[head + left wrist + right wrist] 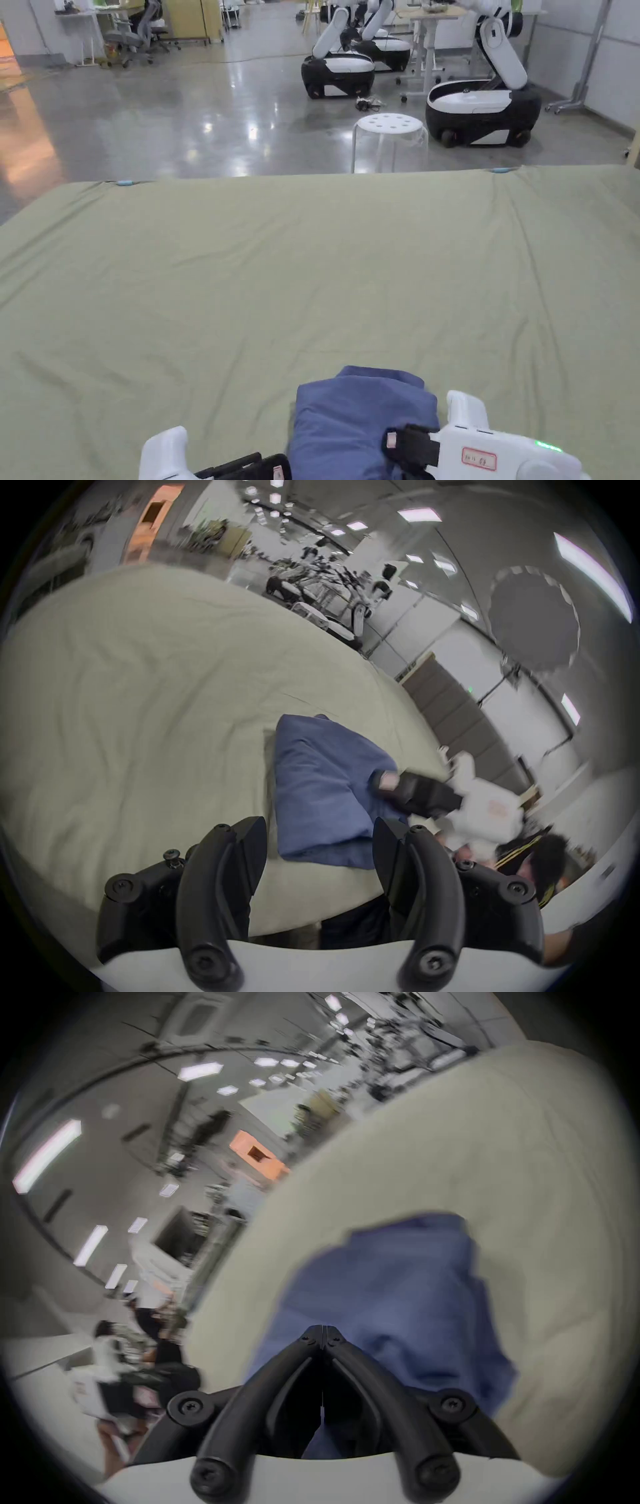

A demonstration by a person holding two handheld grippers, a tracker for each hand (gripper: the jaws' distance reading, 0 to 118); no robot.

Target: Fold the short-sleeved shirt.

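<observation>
The blue short-sleeved shirt (362, 412) (318, 774) (398, 1286) lies as a compact folded bundle near the front edge of the green-covered table (312, 262). My right gripper (390, 440) (323, 1329) is shut, jaws touching, and its tip rests over the shirt's right side; the left gripper view shows it (381, 781) lying on the cloth. No fabric is visible between its jaws. My left gripper (275, 467) (318, 826) is open just left of the bundle, and the shirt's near edge sits beyond its spread jaws.
The green cloth (138, 688) (485, 1148) spreads wide and lightly wrinkled to the left, right and far side. Beyond the table's far edge stand a white stool (389, 125) and wheeled robots (481, 103) (337, 72) on a shiny floor.
</observation>
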